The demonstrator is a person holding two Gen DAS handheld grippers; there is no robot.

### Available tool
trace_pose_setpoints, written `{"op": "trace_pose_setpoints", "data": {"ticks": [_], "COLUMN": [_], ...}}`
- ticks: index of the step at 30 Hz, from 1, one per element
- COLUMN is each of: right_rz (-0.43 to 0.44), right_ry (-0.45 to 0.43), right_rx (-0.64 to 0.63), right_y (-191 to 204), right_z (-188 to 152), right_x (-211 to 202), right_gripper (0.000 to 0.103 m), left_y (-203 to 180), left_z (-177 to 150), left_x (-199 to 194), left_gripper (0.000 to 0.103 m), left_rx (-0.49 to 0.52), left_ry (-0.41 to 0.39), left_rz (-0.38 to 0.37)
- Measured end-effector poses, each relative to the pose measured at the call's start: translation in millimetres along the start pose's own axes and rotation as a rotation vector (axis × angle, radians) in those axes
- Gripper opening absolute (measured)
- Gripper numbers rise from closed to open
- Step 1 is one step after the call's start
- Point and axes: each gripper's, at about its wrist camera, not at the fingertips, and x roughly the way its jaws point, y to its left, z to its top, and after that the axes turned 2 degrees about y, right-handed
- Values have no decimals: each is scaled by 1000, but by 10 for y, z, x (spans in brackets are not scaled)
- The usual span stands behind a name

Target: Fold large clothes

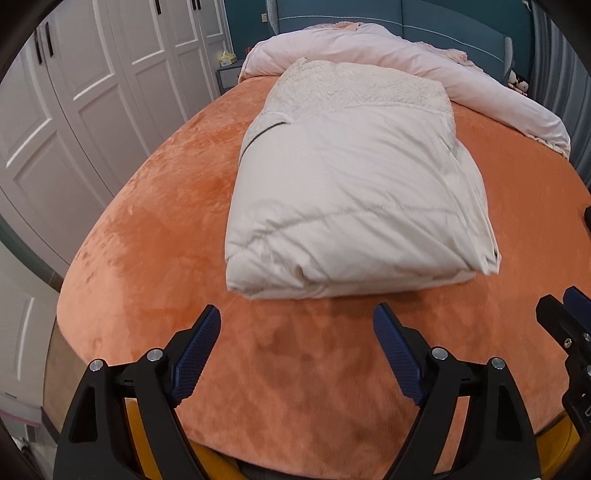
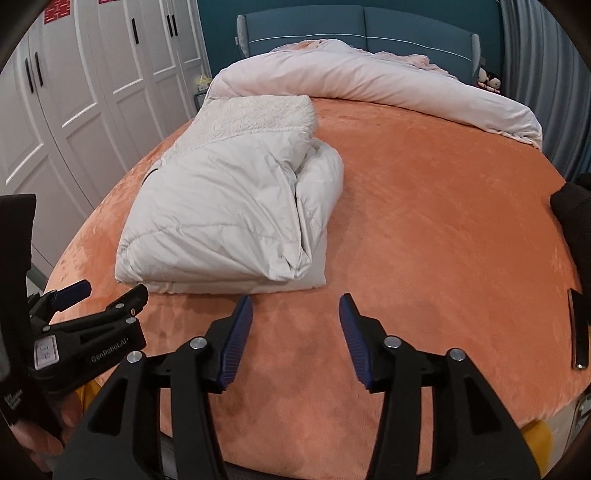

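nearest the cameras, the left gripper (image 1: 296, 323) is hovering over the orange bed cover (image 1: 155, 236) with its blue-padded fingers (image 1: 201, 349) standing wide apart and nothing between them; they are touching neither cloth nor cover. beside it, the right gripper (image 2: 296, 314) is hanging just short of the bundle with its fingers (image 2: 236, 338) parted about halfway, also empty and not pressing on anything. both are pointing down toward the bed, seemingly backed off so the garment is lying free.

just beyond the fingertips, the white padded coat (image 1: 354, 199) is lying folded into a compact rectangle on the bed cover, its near edge a thick stacked fold, its fleecy lining (image 1: 354, 85) showing at the far end. in the right wrist view a sleeve or side panel is bulging loosely along the bundle's right edge, so the fold is looking done or nearly so, perhaps needing a tidy.

further back, a pale pink duvet (image 1: 388, 51) is lying bunched across the head of the bed, apart from the coat, against the blue headboard (image 2: 362, 26). white wardrobe doors (image 1: 92, 85) are standing along the left
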Motion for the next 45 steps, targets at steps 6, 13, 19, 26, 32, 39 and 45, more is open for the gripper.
{"op": "trace_pose_setpoints", "data": {"ticks": [6,13,19,26,32,39,45], "right_rz": [-22,-22,-13,-8,-7,-12,-16], "right_ry": [21,14,13,13,11,7,0], "right_rx": [10,-8,-7,-7,-8,-20,-25], "right_y": [24,81,91,116,152,219,229], "right_z": [-216,-317,-344,-376,-386,-405,-400], "right_x": [16,-30,-46,-74,-85,-99,-111], "right_gripper": [54,56,57,57,57,57,57], "left_y": [-104,-181,-203,-147,-123,-92,-89], "left_z": [-187,-276,-303,-329,-347,-355,-350], "left_x": [-44,-133,-176,-186,-208,-234,-245], "left_gripper": [83,83,83,83,83,81,81], "left_rx": [13,-8,-15,-38,-40,-31,-28], "left_ry": [-7,-26,-40,-32,-43,-61,-65], "left_rz": [21,20,31,31,40,55,60]}}
